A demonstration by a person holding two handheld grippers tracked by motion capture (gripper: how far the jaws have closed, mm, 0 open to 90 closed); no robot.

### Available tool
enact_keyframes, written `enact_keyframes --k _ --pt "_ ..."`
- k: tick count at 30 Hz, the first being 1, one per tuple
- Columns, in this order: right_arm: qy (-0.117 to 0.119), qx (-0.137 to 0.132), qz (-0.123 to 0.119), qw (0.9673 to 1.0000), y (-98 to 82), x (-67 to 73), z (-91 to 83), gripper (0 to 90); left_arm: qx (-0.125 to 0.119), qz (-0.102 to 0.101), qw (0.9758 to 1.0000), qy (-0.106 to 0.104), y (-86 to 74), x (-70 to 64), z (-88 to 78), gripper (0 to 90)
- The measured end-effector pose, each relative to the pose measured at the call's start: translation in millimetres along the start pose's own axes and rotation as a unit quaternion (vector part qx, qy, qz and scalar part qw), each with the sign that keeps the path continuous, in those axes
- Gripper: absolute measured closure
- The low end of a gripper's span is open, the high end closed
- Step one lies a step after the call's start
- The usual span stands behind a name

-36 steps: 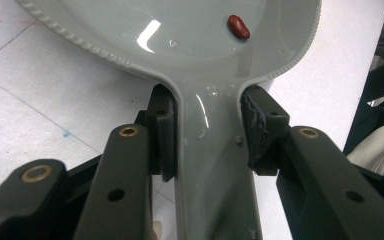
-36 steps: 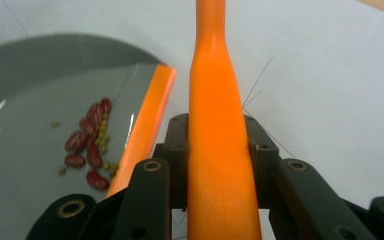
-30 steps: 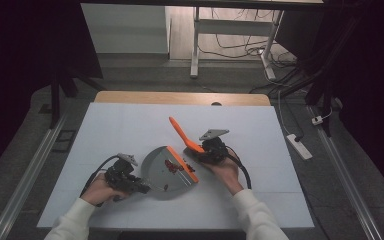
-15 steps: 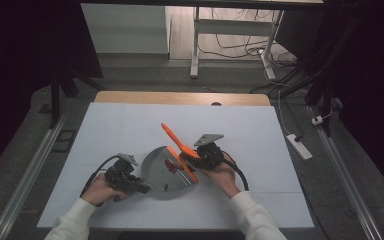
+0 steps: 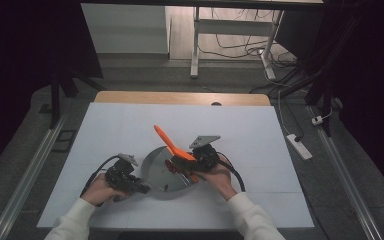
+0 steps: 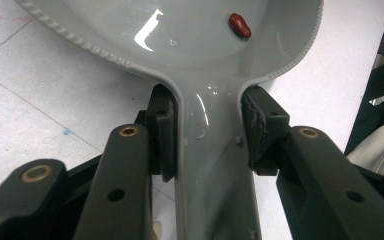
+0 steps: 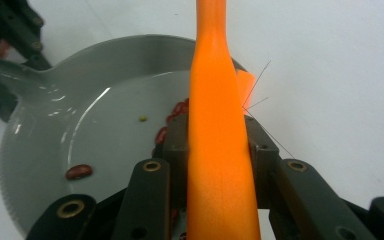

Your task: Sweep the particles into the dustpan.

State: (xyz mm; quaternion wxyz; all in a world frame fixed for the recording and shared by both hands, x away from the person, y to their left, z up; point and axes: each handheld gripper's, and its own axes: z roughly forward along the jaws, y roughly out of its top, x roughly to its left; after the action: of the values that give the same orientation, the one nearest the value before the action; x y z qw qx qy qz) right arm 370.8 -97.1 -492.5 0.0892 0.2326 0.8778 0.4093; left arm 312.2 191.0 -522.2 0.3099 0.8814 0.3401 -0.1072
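A grey dustpan point(image 5: 156, 169) lies on the white table, and my left gripper point(image 5: 145, 189) is shut on its handle point(image 6: 207, 130) at the near left. In the left gripper view my left gripper point(image 6: 207, 132) has both pads pressing the handle's sides, with one red bean point(image 6: 240, 25) in the pan. My right gripper point(image 5: 179, 163) is shut on an orange brush point(image 5: 166, 138) at the pan's right rim, its handle slanting up and to the far left. In the right gripper view my right gripper point(image 7: 215, 150) clamps the orange brush point(image 7: 217, 115) over the dustpan point(image 7: 95, 115), which holds red beans point(image 7: 78, 171) and thin bristles.
The white table top point(image 5: 260, 150) reaches well beyond the pan on every side. A small green speck point(image 7: 143, 119) lies in the pan. A power strip point(image 5: 297, 146) sits on the floor to the right, and table legs and cables stand at the back.
My right gripper has moved left with the orange brush, from beside the pan to over its right rim. The left gripper and the pan have stayed put.
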Motion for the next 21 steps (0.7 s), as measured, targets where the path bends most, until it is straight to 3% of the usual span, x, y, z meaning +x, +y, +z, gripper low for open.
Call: enact_keyframes --k 4,12,21 --pt "-0.002 -0.01 -0.005 0.9999 2.1 0.9 -3.2 70.1 0.0 0.001 1.0 0.0 0.0 0.0 -0.2 61.3" --pt "-0.027 -0.024 0.014 0.9992 0.5 -10.6 -14.6 70.1 -0.001 0.001 1.0 0.001 -0.1 -0.1 -0.2 61.3" --pt "-0.064 0.003 0.022 0.9977 -8.8 -21.8 -16.5 70.1 0.0 0.0 1.0 0.001 -0.3 0.1 0.2 61.3"
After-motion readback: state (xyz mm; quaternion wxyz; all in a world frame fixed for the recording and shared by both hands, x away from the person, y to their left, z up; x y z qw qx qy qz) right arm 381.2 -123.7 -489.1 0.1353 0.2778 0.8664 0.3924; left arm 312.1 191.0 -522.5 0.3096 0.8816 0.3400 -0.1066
